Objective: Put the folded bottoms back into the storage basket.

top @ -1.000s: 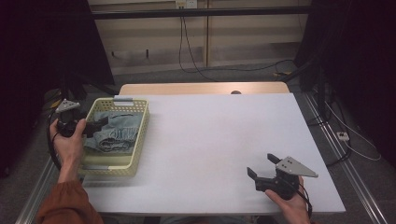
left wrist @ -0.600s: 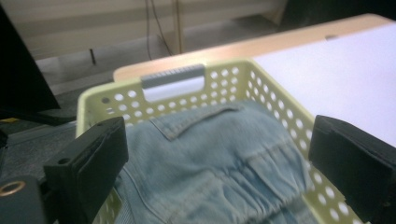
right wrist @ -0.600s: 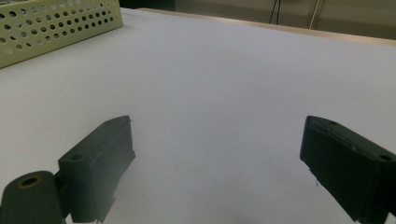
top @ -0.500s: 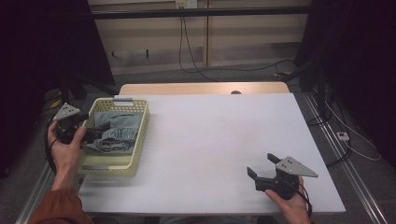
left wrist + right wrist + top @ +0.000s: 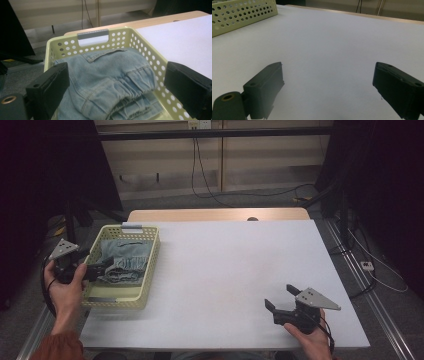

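At the far left we saw the left gripper (image 5: 102, 268), held at the basket's (image 5: 150, 265) left wall with its jaws spread wide over the folded jeans (image 5: 110, 80), gripping nothing. The jeans lay inside the yellow perforated basket, which stood at the left edge of the white table (image 5: 235, 265). At the right, near the table's front edge, we saw the right gripper (image 5: 281, 299), its jaws likewise wide apart and empty above bare tabletop.

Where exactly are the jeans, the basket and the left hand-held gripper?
folded jeans (image 5: 105, 75), left gripper view, on the denim's top fold
yellow basket (image 5: 150, 265), high view, on its right wall
left hand-held gripper (image 5: 102, 268), high view, between its fingertips
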Demonstrator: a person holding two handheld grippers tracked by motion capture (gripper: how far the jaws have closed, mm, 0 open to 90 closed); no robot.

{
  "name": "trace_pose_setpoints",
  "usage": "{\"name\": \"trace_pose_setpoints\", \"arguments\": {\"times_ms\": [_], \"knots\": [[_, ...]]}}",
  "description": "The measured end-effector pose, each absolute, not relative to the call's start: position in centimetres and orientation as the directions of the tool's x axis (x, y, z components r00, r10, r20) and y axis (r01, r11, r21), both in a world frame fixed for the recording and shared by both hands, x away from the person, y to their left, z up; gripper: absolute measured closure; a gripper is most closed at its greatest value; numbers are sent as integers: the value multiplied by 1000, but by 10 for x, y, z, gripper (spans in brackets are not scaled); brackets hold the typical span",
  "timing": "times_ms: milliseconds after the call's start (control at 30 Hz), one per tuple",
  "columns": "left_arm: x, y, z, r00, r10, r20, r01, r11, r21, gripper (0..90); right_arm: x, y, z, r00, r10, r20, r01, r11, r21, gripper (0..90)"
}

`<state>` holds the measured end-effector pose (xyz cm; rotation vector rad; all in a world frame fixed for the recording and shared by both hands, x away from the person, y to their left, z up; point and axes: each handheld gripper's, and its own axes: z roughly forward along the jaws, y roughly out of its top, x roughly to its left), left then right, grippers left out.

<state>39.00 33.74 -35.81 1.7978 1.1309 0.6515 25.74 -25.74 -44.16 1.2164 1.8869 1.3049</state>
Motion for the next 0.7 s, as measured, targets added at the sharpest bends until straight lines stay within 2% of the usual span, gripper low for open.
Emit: {"name": "trace_pose_setpoints", "arguments": {"times_ms": [533,700], "knots": [[362,330,-356,481,876,18,414,-246,877,64,257,-257,-441,-449,891,60,370,124,921,98],[353,326,-355,451,891,49,411,-256,875,64,257,-257,-441,-449,891,60,370,124,921,98]]}}
